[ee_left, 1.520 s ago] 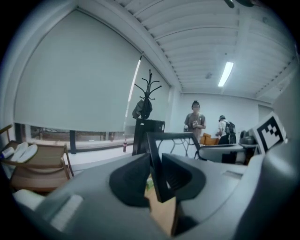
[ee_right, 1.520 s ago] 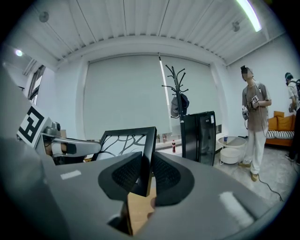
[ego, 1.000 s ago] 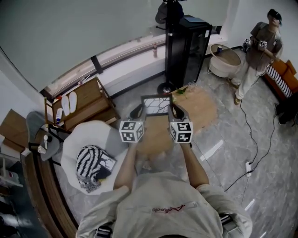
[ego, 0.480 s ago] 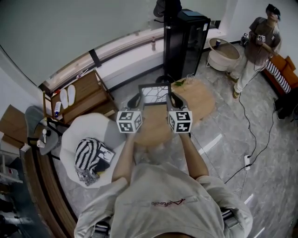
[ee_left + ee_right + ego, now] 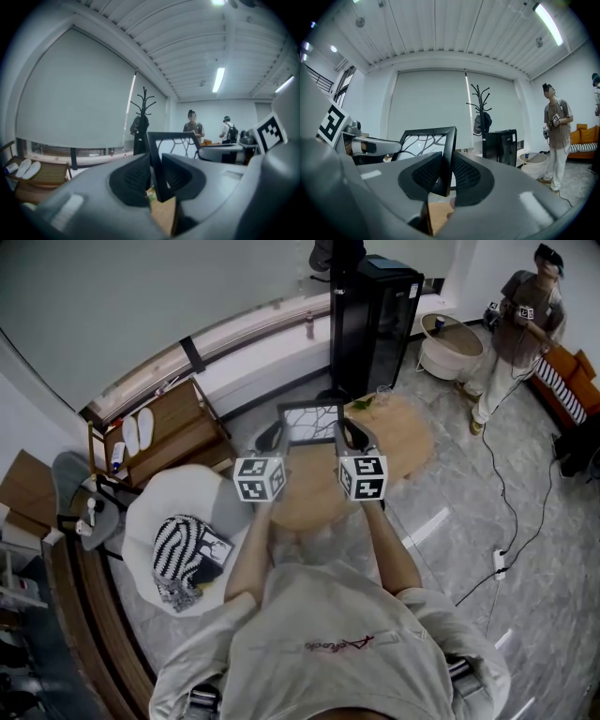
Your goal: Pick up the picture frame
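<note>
1. Left tool [image 5: 271, 440]: jaws clamped on the left edge of the picture frame [image 5: 312, 424].
2. Right tool [image 5: 351, 435]: jaws clamped on the frame's right edge.
3. Frame position: upright between both tools, over the round counter [image 5: 405, 444], apparently clear of it.
4. Step in hand: the lift, judged nearly complete.
5. Next move: raise both tools evenly, or the frame may twist.

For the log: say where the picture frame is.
Head view, centre: the picture frame is held between the left tongs and right tongs, above the round table.
</note>
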Tool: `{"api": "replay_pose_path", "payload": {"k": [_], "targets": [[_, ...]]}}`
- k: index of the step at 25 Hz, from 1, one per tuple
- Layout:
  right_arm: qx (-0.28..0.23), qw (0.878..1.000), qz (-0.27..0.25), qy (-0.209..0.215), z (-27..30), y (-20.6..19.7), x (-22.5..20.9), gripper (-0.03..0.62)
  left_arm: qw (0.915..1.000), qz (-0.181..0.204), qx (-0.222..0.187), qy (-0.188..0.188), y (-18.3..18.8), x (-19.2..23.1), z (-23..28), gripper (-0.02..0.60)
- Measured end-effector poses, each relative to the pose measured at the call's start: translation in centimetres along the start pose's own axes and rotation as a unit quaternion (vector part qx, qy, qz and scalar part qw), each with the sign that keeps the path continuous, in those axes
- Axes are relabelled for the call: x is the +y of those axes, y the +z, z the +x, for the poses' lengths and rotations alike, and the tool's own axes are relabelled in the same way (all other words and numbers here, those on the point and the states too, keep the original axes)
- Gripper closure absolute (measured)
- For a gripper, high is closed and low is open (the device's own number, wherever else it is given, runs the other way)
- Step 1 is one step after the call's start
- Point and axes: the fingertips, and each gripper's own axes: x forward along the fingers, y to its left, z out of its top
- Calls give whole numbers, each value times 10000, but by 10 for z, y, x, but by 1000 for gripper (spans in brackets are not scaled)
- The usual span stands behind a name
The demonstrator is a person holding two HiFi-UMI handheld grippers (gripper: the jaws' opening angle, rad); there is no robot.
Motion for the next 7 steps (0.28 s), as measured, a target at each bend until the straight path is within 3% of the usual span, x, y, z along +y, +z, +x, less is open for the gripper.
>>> {"api": "replay_pose_path", "payload": {"k": [7], "targets": [[-32, 10000, -13, -8, -1, 5, 4, 516, 10000, 12, -31, -12, 5, 1, -4, 503]]}}
